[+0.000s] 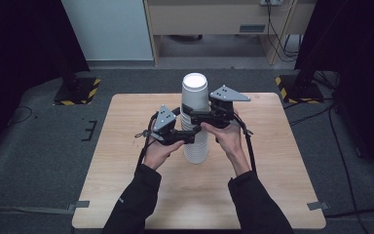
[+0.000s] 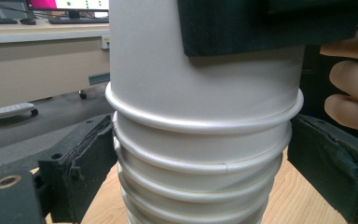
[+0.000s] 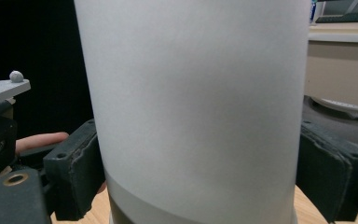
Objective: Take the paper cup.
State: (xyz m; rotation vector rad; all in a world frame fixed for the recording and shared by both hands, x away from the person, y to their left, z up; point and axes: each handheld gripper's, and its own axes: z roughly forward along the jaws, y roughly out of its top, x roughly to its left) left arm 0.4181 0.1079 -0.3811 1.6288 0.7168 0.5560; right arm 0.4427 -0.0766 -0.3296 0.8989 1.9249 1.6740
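- The person's face and body are cut off at the near edge of the high view; two dark sleeves come in from there.
- Taking the stack of white paper cups (image 1: 195, 117) as landmark: it stands upright near the middle of the worktop (image 1: 126, 195), a pale wooden square. Its base is hidden behind the hands in the high view.
- The left hand-held gripper (image 1: 187, 138) comes level at the stack's left side, low down, where the rolled rims sit close together. In the left gripper view its black jaws flank the rims (image 2: 205, 154); the left pad meets a rim edge, but on the right I cannot tell whether pad and cup touch, so a real grip cannot be confirmed.
- The right hand-held gripper (image 1: 195, 115) comes level from the stack's right side, higher up, on the smooth wall of the top cup (image 3: 196, 107). Its jaws stand against both sides of that wall, apparently clamped on it.
- Both hands cup the gripper bodies from beneath, palms turned inward towards the stack.
- Around the worktop lies grey carpet (image 1: 39, 146).
- Beyond the stack stand two yellow-and-black-striped stand bases (image 1: 75, 91), and behind them a pale desk (image 1: 214, 19) with hanging cables.
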